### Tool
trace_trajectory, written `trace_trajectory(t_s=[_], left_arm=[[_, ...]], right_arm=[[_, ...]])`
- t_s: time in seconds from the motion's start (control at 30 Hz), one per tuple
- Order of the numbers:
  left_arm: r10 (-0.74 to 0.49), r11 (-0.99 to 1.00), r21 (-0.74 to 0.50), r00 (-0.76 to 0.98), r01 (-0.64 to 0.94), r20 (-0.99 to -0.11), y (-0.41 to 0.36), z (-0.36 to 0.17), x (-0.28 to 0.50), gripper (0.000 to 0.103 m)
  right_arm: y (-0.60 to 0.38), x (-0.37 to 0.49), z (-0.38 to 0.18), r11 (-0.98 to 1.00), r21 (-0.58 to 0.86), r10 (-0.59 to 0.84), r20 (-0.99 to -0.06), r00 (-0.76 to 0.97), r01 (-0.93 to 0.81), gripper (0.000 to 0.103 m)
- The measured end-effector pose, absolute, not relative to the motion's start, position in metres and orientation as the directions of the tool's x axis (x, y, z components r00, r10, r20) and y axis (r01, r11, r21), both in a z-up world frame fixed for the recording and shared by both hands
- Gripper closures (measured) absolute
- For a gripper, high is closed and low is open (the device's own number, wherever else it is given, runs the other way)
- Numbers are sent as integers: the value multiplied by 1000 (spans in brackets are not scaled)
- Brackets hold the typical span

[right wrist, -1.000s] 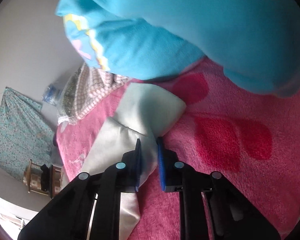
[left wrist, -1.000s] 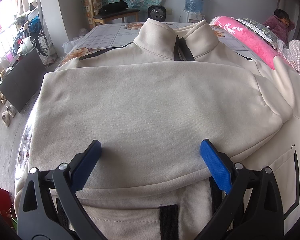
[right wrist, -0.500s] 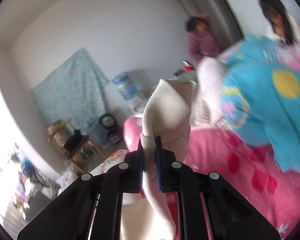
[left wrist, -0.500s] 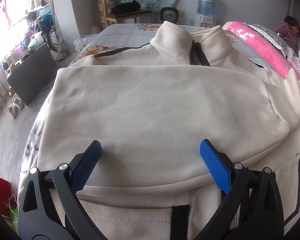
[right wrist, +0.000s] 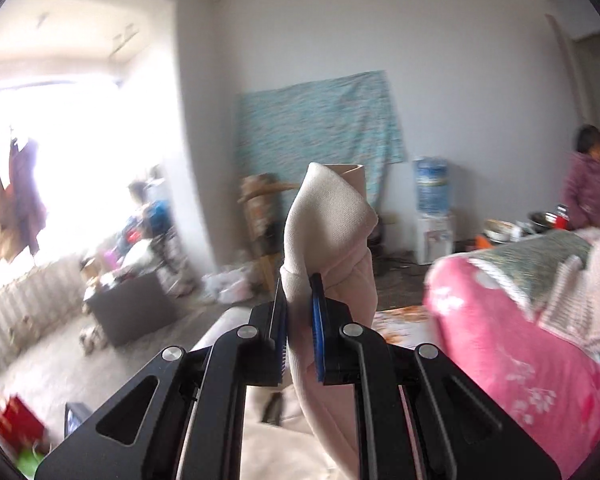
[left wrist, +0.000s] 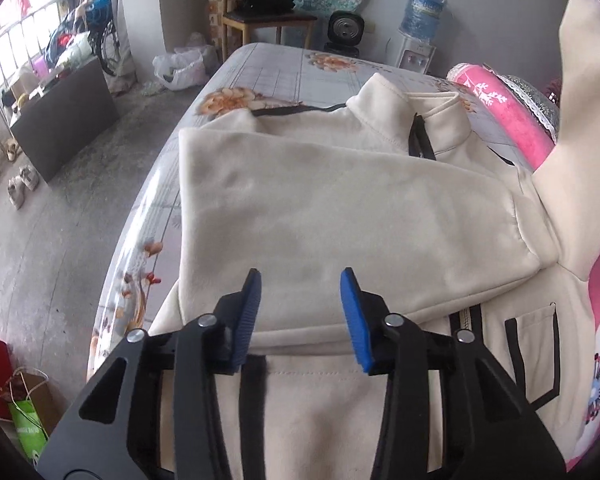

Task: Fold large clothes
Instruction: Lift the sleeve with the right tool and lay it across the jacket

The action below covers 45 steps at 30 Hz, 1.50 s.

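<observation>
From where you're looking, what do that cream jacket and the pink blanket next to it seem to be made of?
The cream jacket looks like thick fleece-type knit: matte, softly napped, with rounded, puffy folds. Its sleeve, pinched in the right gripper, shows the same dull surface. The pink blanket seems a plush fleece: fuzzy, with printed white flowers. Exact fibres can't be told.

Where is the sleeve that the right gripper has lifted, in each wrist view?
Left wrist: the raised sleeve stands along the right edge, above the jacket on the bed.
Right wrist: the sleeve is at centre, its cuff end pinched in the right gripper and sticking up past the fingers.
Shared landmark: the water dispenser by the far wall.
</observation>
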<state>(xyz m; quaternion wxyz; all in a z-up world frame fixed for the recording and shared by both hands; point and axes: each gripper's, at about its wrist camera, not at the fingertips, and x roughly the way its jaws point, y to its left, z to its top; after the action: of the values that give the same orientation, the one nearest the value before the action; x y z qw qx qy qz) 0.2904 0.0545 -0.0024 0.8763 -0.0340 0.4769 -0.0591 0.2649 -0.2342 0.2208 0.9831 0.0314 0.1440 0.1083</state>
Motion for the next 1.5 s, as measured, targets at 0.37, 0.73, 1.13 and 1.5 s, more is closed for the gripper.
trace_trajectory(t_s=[0.37, 0.73, 1.13, 1.5], left_arm=[[-305, 949, -298, 509, 99, -804, 113, -2, 261, 71], [-265, 953, -303, 453, -12, -851, 100, -23, 349, 64], [-96, 993, -116, 506, -8, -857, 82, -30, 355, 86], [-239, 969, -216, 682, 121, -691, 78, 45, 341, 100]], right_arm=[[-157, 265, 81, 842, -24, 395, -655, 645, -540, 58], [-330, 279, 37, 983, 120, 183, -751, 635, -142, 49], [-367, 346, -23, 970, 244, 202, -834, 513, 14, 87], [-395, 316, 1, 940, 341, 236, -708, 665, 29, 98]])
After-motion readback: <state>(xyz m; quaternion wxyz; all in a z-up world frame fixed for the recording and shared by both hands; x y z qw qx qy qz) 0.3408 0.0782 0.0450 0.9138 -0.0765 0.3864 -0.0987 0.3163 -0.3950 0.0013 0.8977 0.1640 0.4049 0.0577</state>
